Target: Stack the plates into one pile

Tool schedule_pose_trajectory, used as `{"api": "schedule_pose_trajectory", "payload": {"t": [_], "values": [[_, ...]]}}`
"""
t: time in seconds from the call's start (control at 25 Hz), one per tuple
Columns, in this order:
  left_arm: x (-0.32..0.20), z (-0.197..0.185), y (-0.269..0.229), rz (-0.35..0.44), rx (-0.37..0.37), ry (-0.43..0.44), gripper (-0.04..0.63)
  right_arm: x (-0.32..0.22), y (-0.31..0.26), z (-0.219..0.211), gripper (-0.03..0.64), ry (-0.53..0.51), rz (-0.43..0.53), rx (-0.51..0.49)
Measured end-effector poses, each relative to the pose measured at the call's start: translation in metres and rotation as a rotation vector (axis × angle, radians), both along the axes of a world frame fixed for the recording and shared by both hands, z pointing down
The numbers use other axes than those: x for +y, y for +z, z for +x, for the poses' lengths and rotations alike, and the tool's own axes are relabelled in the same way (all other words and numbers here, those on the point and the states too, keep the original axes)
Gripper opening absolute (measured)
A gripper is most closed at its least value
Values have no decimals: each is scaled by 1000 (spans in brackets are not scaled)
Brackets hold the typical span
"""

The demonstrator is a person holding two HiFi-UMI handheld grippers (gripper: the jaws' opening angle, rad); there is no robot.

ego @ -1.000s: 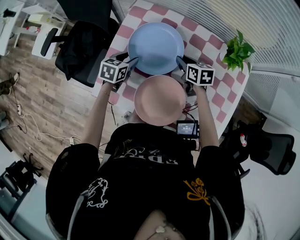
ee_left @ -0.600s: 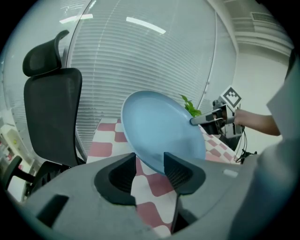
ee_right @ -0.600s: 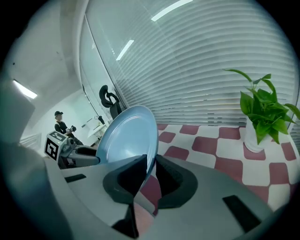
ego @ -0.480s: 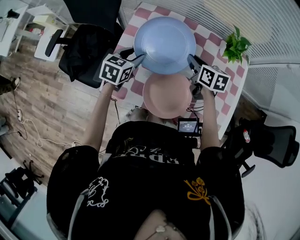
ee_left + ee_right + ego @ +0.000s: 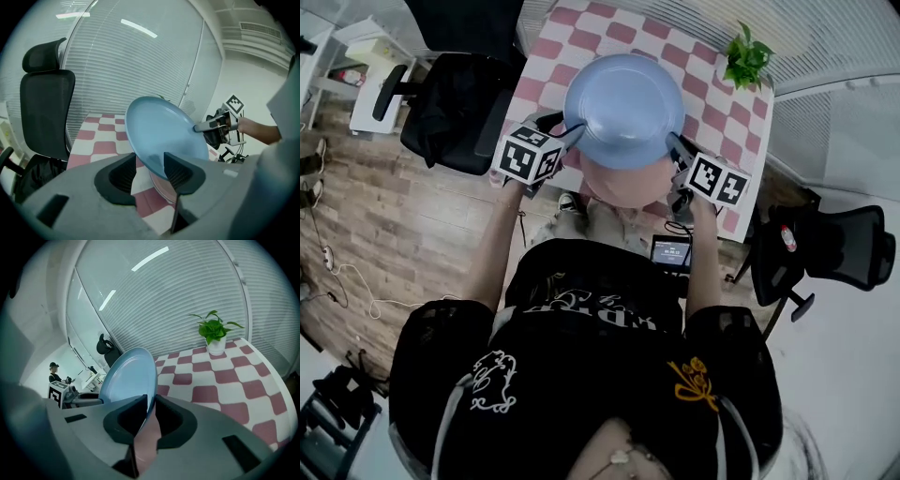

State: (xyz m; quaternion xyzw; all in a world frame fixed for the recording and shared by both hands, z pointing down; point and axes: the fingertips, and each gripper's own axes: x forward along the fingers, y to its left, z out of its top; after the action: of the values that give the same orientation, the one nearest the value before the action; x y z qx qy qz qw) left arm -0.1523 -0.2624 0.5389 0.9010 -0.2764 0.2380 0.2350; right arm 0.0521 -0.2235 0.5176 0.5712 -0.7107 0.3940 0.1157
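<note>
Lifted off the tabletop (image 5: pixel 712 103) since the earlier frame, the blue plate (image 5: pixel 623 111) has been carried toward the person and is now held in the air over the pink plate (image 5: pixel 628 192), which is largely covered in the head view. Its left rim is gripped by the left tool (image 5: pixel 570 136), whose jaws stand fairly wide with the rim lying slantwise across them. Its right rim is pinched by the right tool (image 5: pixel 675 150) with narrow jaws. A slip is judged most likely on the left side, where the slanted hold looks less secure; the plate could then tip and strike the pink one. If it were released off centre, the pile could be left crooked near the tabletop's front edge.
</note>
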Motion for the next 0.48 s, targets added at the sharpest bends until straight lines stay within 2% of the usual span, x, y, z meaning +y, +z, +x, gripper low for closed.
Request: {"api": "schedule_pose_trajectory", "payload": {"t": [0.2,0.48], "values": [[36,13,12,-44,3,36,195,45,19,12,55,54,-67,-7],[71,22,34,-106,-36,71,195,95,52,18,57,110,-153,-50]]}}
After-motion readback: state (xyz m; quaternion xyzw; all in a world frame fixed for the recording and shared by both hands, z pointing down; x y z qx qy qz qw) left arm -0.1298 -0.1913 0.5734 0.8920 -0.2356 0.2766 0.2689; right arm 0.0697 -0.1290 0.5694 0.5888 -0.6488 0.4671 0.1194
